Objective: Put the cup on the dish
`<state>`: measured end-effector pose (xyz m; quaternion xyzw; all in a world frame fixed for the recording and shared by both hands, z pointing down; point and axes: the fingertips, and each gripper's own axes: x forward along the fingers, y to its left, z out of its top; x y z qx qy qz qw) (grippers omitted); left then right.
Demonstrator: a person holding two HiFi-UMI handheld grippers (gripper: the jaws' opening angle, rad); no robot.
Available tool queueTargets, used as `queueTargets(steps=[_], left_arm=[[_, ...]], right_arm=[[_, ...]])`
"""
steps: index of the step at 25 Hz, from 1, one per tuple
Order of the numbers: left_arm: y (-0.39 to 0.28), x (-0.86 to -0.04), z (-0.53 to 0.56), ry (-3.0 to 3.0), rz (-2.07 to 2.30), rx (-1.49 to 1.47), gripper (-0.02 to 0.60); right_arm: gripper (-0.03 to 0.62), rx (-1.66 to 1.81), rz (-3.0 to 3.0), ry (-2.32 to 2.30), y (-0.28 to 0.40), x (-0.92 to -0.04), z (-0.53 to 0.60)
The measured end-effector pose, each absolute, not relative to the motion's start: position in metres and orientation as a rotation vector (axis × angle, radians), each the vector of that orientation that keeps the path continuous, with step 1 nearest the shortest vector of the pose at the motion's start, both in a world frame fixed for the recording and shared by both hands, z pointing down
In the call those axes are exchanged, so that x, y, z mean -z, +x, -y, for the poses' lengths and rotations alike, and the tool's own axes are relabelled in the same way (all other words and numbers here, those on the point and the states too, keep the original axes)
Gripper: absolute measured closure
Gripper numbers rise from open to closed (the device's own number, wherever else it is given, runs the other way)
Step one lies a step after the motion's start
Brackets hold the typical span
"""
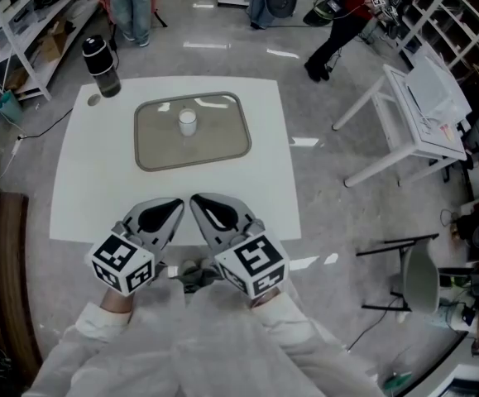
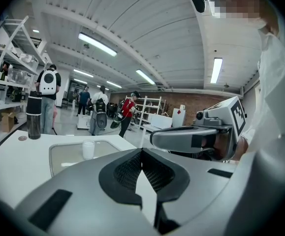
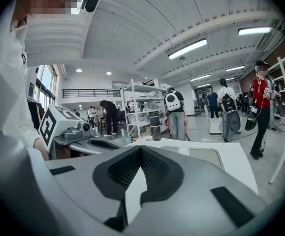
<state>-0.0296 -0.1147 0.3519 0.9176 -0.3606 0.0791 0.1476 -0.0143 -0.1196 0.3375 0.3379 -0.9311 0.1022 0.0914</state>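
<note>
Grey concrete workshop floor surrounds your square white table [image 1: 82, 188], and on it the small white cylindrical cup [image 1: 188, 122] stands upright, long axis vertical and mouth up, inside the shallow grey rounded-rectangle dish [image 1: 152, 143], near its middle and slightly toward the far rim. Your left gripper [image 1: 178, 203] and right gripper [image 1: 195, 199] hover side by side over the table's near edge, well apart from the dish, each with jaws pressed together and empty. A dark lidded bottle [image 1: 101, 66] stands at the far-left corner, apart from the dish, and a white side table [image 1: 425, 98] sits off to your right.
</note>
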Motion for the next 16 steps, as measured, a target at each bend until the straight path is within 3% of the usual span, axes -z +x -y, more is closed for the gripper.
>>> queueTargets(steps=[16], left_arm=[[-0.0354,-0.3543,0.1152,2.632,1.042,-0.212,0.573]], right_arm=[[0.580,-0.286,2.765,1.032,-0.0133,-0.3385,0.1234]])
